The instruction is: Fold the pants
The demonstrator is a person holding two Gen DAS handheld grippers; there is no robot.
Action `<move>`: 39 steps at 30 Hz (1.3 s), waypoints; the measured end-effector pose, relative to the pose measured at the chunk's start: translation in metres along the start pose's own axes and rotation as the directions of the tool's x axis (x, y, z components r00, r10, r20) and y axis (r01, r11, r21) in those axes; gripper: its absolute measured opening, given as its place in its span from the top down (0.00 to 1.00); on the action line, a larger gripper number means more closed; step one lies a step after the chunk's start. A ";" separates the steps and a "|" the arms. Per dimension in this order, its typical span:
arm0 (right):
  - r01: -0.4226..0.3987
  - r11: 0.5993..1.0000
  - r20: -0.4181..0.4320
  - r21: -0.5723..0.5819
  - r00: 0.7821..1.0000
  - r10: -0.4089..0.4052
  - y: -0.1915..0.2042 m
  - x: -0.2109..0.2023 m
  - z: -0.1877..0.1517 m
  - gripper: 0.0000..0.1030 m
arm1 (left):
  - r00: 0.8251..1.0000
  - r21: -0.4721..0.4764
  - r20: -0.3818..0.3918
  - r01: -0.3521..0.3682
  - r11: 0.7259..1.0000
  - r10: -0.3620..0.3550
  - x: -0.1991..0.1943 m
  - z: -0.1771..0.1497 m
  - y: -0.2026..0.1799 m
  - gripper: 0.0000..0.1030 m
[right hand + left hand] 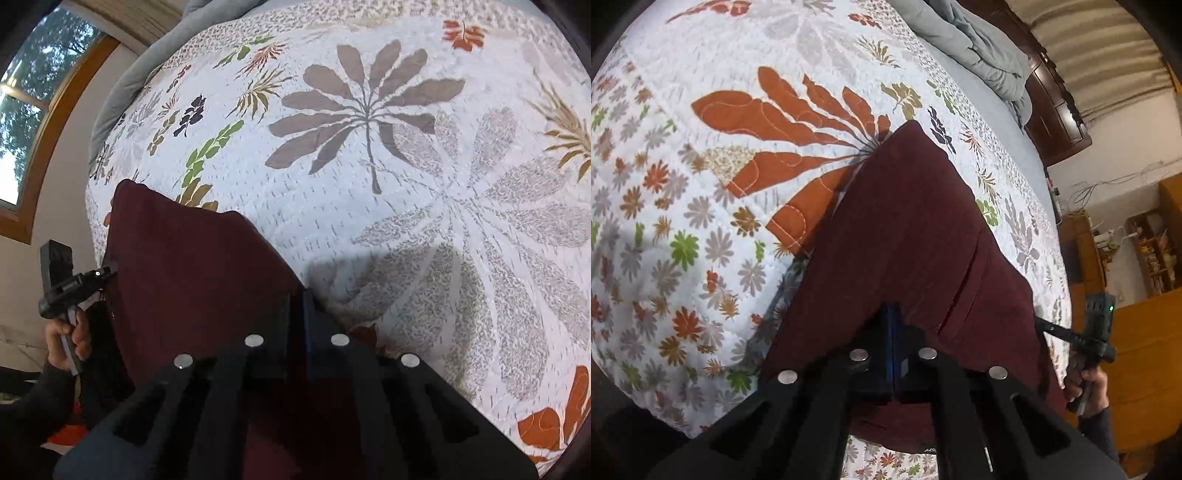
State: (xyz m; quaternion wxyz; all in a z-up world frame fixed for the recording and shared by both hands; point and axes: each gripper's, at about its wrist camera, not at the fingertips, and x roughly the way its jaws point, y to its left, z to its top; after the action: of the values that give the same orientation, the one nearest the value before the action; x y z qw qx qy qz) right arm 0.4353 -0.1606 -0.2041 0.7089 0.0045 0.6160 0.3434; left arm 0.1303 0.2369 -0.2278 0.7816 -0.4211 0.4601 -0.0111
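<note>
The maroon pants [908, 229] lay on the flowered quilt [683, 206], one end lifted. The left gripper [892, 332] and right gripper [301, 306] were each clenched on that edge. The cloth looked soft, light and limp, best held at its corners.

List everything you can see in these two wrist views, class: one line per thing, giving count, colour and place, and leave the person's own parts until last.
pants: one, maroon, lying on the quilt, near edge pinched by both grippers
quilt: one, white with orange, grey and green leaf print, covering the bed
blanket: one, grey, bunched at the far end of the bed
window: one, wooden frame, on the wall beside the bed
shelves: wooden, cluttered, against the far wall
left gripper: one, black, closed on the pants
right gripper: one, black, closed on the pants
</note>
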 end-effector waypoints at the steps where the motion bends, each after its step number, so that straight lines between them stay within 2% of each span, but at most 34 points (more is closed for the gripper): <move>1: -0.002 1.000 0.012 0.013 1.000 0.001 0.000 -0.002 -0.002 0.94 | 1.000 0.000 -0.002 0.005 1.000 -0.005 0.000 0.000 0.001 0.97; 3: -0.020 0.997 0.074 0.072 0.997 0.014 -0.004 -0.014 -0.007 0.84 | 1.000 0.014 -0.005 0.011 1.000 -0.011 -0.002 0.000 0.000 0.97; 4: -0.027 0.994 0.110 0.101 0.994 0.016 -0.007 -0.023 -0.012 0.84 | 1.000 0.034 -0.003 0.011 0.999 -0.011 -0.007 -0.001 -0.001 0.98; 5: -0.055 0.990 0.146 0.133 0.989 0.035 -0.011 -0.038 -0.023 0.84 | 1.000 0.068 0.006 0.015 0.998 -0.015 -0.013 -0.002 -0.006 0.85; 6: -0.084 0.986 0.164 0.146 0.985 0.060 -0.012 -0.047 -0.032 0.78 | 0.999 0.146 0.025 0.031 0.989 -0.035 -0.027 -0.008 -0.016 0.76; 7: -0.108 0.982 0.183 0.155 0.980 0.078 -0.013 -0.060 -0.046 0.69 | 0.998 0.188 0.040 0.036 0.982 -0.044 -0.035 -0.014 -0.023 0.60; 8: -0.108 0.981 0.202 0.160 0.976 0.075 -0.014 -0.074 -0.062 0.65 | 0.996 0.256 0.050 0.054 0.965 -0.070 -0.046 -0.024 -0.034 0.53; 10: -0.090 0.979 0.227 0.183 0.973 0.047 -0.007 -0.104 -0.105 0.56 | 0.996 0.311 0.024 0.078 0.947 -0.090 -0.057 -0.037 -0.045 0.52; 11: -0.126 0.970 0.234 0.210 0.969 0.075 -0.002 -0.112 -0.126 0.52 | 0.993 0.285 0.003 0.110 0.952 -0.116 -0.062 -0.040 -0.044 0.47; 12: -0.280 0.924 0.273 0.259 0.939 0.208 0.008 -0.114 -0.158 0.40 | 0.980 0.188 -0.032 0.198 0.962 -0.195 -0.067 -0.043 -0.035 0.42; 13: -0.366 0.887 0.301 0.280 0.911 0.281 0.016 -0.109 -0.174 0.33 | 0.963 0.093 -0.047 0.270 0.958 -0.267 -0.070 -0.044 -0.024 0.33; 14: -0.433 0.848 0.329 0.306 0.884 0.333 0.027 -0.099 -0.192 0.33 | 0.955 0.034 -0.043 0.294 0.955 -0.293 -0.071 -0.045 -0.016 0.32; 15: -0.455 0.826 0.328 0.333 0.877 0.351 0.046 -0.078 -0.207 0.33 | 0.957 -0.027 -0.039 0.288 0.957 -0.289 -0.070 -0.045 -0.007 0.32; 17: -0.475 0.806 0.328 0.354 0.870 0.369 0.071 -0.045 -0.219 0.35 | 0.972 -0.073 -0.034 0.230 0.970 -0.233 -0.066 -0.043 0.002 0.32; 21: -0.520 0.771 0.379 0.368 0.841 0.386 0.107 0.001 -0.213 0.37 | 0.978 -0.125 -0.034 0.202 0.971 -0.208 -0.054 -0.037 0.009 0.32; 23: -0.529 0.749 0.397 0.400 0.836 0.378 0.113 0.016 -0.203 0.37 | 0.981 -0.148 -0.058 0.173 0.974 -0.183 -0.043 -0.034 0.012 0.32; 24: -0.546 0.720 0.403 0.429 0.829 0.388 0.111 0.022 -0.203 0.37 | 0.980 -0.178 -0.059 0.176 0.968 -0.189 -0.039 -0.034 0.015 0.32; 27: -0.593 0.612 0.423 0.523 0.804 0.418 0.103 0.044 -0.199 0.37 | 0.985 -0.174 -0.058 0.148 0.974 -0.161 -0.040 -0.036 0.011 0.33; 29: -0.617 0.574 0.429 0.539 0.787 0.444 0.104 0.053 -0.195 0.37 | 0.987 -0.157 -0.054 0.138 0.978 -0.148 -0.042 -0.041 0.008 0.33; 34: -0.594 0.578 0.424 0.559 0.804 0.417 0.114 0.061 -0.190 0.38 | 0.987 -0.158 -0.072 0.131 0.979 -0.144 -0.040 -0.052 0.006 0.33; 39: -0.591 0.557 0.442 0.583 0.806 0.393 0.105 0.063 -0.192 0.38 | 0.983 -0.210 -0.070 0.150 0.966 -0.168 -0.028 -0.043 0.009 0.33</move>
State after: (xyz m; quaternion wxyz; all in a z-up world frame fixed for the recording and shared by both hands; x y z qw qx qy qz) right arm 0.2169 -0.1296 -0.2599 0.6011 0.4899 0.5721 0.2669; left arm 0.0794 0.2268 -0.2235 0.7100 -0.5338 0.4571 -0.0448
